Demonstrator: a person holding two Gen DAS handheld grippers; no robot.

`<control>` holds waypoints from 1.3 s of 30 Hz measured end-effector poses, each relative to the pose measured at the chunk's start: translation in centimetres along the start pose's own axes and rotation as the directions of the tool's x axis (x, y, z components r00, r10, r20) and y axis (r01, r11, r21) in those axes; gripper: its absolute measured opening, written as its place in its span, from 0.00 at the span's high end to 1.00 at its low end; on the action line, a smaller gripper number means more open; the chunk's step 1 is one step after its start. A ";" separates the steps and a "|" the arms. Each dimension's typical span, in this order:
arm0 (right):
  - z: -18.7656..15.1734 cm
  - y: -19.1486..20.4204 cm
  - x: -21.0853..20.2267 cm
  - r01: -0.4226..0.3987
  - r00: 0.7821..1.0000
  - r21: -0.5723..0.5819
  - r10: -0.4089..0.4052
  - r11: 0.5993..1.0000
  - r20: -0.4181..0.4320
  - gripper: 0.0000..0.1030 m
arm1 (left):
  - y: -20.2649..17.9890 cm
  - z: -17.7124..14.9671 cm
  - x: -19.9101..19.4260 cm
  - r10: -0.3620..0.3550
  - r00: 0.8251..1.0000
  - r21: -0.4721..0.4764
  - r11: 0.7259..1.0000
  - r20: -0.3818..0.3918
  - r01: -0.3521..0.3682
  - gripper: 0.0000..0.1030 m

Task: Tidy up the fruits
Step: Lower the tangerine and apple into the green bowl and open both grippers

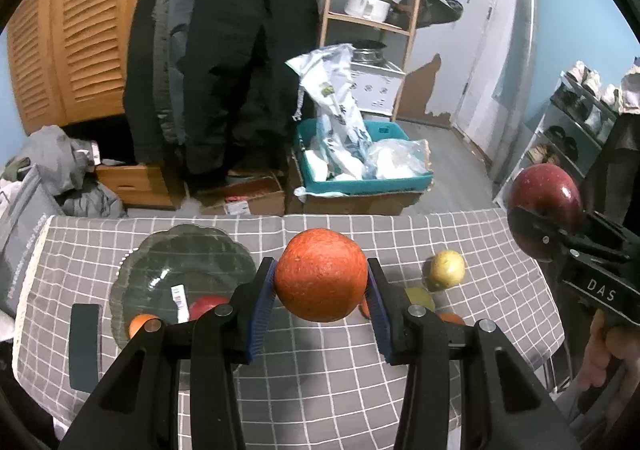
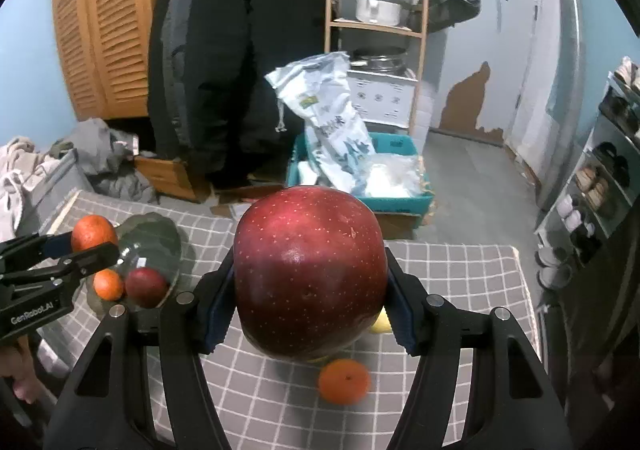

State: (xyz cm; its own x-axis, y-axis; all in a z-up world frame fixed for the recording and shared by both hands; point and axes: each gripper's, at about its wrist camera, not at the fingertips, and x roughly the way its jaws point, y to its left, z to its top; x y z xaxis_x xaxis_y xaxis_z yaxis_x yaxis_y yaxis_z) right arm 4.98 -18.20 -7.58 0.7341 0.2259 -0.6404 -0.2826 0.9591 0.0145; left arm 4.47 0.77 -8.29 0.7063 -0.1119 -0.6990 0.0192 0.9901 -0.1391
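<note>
Your widest open stretch is the checked cloth (image 1: 320, 370) at bottom centre of the left view. At left, the glass bowl (image 1: 180, 262) and a dark flat block (image 1: 84, 346) crowd the edge; at right, a yellow fruit (image 1: 448, 270) blocks the way.

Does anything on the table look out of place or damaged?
No damage shows. Loose fruit still lies on the cloth: a yellow fruit and an orange, outside the glass bowl.
</note>
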 end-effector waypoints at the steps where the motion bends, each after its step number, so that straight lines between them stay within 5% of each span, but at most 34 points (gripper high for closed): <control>1: 0.0 0.1 0.0 -0.004 1.000 -0.002 0.004 1.000 0.001 0.37 | 0.4 0.1 -0.2 0.004 1.000 -0.005 1.000 0.003 -0.004 0.57; 23: 2.8 9.1 3.7 -0.137 0.990 -0.077 0.134 0.988 -0.041 0.37 | 8.9 -0.4 -2.0 0.106 0.994 -0.120 0.987 0.019 -0.103 0.57; 39: 3.3 16.6 10.2 -0.263 0.957 -0.091 0.249 0.960 -0.148 0.37 | 15.9 -1.2 -0.1 0.168 0.984 -0.190 0.966 -0.055 -0.176 0.57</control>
State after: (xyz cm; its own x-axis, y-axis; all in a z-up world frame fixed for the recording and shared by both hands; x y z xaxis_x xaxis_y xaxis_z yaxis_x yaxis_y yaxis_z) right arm 9.79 0.56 -11.32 0.5410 0.4295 -0.7231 -0.5208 0.8462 0.1130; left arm 3.83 16.46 -11.28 0.6594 0.0515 -0.7500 -0.2402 0.9598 -0.1453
